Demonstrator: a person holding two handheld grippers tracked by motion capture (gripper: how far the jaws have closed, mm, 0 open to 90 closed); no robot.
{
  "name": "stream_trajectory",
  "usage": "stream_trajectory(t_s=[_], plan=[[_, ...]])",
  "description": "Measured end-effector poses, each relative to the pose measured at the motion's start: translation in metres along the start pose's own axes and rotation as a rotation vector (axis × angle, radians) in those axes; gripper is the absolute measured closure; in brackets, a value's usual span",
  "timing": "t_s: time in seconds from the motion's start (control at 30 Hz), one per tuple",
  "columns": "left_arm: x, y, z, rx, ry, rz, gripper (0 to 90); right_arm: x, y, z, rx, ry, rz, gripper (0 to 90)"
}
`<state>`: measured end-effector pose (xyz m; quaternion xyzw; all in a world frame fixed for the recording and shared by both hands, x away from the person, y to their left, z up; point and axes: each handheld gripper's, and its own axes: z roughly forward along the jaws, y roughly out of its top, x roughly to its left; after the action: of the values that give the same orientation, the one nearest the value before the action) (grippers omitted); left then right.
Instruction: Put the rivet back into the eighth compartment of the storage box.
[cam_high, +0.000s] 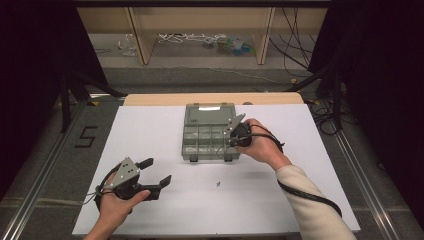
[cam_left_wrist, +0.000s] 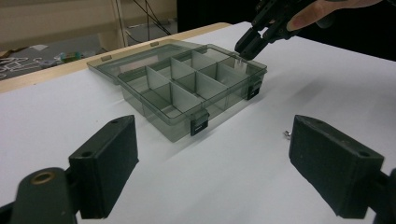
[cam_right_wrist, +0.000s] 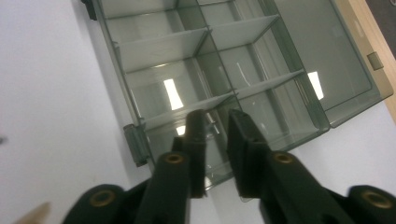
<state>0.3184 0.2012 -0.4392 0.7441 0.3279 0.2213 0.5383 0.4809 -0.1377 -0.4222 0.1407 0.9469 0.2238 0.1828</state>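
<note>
Right gripper (cam_right_wrist: 215, 128): jaws are held nearly together, a narrow gap between them, over a near-corner compartment of the open compartment box (cam_high: 210, 132). A small pale item seems to be seen between the tips in the right gripper view; whether it is pinched cannot be told. In the left gripper view the same tips (cam_left_wrist: 248, 44) are seen at the box's corner cell, just above its rim.

Left gripper (cam_high: 152, 176): jaws are spread wide apart, nothing between them, held near the front left of the white table (cam_high: 150, 125).

The box lies at the middle of the table toward its far edge, lid laid back flat. A small screw (cam_high: 218, 184) is noted on the table, near the front edge, apart from the box.

Judged step: a small part is being placed in the corner cell. The tips should be kept inside the cell walls before release, dividers left untouched.
</note>
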Motion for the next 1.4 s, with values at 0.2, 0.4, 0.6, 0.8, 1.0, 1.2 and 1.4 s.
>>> stream_trajectory(t_s=[0.2,0.4,0.6,0.8,1.0,1.2,1.4], plan=[[-0.001,0.0,-0.001,0.008,0.01,-0.005,15.1,0.0,0.0,-0.002,-0.01,-0.017,-0.006,63.7],[-0.001,0.0,-0.001,0.007,0.01,-0.005,15.1,0.002,0.0,-0.007,-0.019,0.019,0.0,53.3],[-0.001,0.0,-0.001,0.008,0.01,-0.004,15.1,0.011,0.003,-0.009,-0.005,0.095,-0.017,49.3],[-0.001,0.0,-0.002,0.003,0.009,-0.013,15.1,0.022,0.008,-0.009,0.01,0.164,-0.041,46.9],[-0.001,0.0,-0.002,0.003,0.008,-0.012,15.1,0.029,0.009,-0.009,0.005,0.205,-0.045,40.3],[-0.001,0.0,-0.002,0.004,0.009,-0.01,15.1,0.036,0.008,-0.007,0.023,0.249,-0.047,35.0],[-0.001,0.0,-0.002,0.003,0.009,-0.01,15.1,0.046,0.008,-0.002,0.036,0.288,-0.071,33.6]])
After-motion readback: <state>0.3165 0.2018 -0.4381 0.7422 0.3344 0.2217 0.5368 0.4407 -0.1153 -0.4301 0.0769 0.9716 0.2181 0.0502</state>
